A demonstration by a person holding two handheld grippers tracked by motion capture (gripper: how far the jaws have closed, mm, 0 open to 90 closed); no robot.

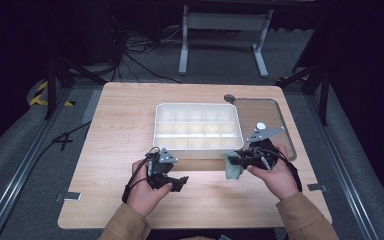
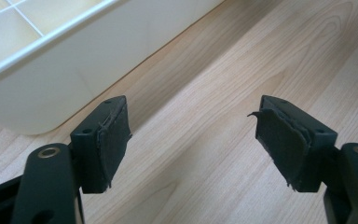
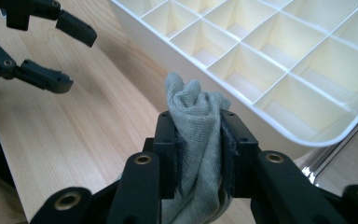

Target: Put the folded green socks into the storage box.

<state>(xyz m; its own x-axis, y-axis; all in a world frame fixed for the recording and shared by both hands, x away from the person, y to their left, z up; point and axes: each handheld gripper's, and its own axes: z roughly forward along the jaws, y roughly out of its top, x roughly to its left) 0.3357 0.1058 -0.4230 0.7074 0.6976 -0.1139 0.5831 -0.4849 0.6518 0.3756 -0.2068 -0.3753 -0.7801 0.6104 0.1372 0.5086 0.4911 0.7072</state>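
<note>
My right gripper clamps a rolled grey-green knit cloth near the table's front edge. My left gripper gapes empty. Next, I judge: lift it into the white divided plastic tray.

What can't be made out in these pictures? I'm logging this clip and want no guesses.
- Grey-green knitted cloth: lower end hidden behind the right gripper, right gripper view.
- White plastic divided tray: mostly cut off by the frame edge, left gripper view.
- Clear tray lid: details too small, high view.

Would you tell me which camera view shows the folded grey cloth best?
The right gripper view: the grey cloth stands close up, pinched between the right gripper's fingers. The high view shows it small beside the white tray.
</note>
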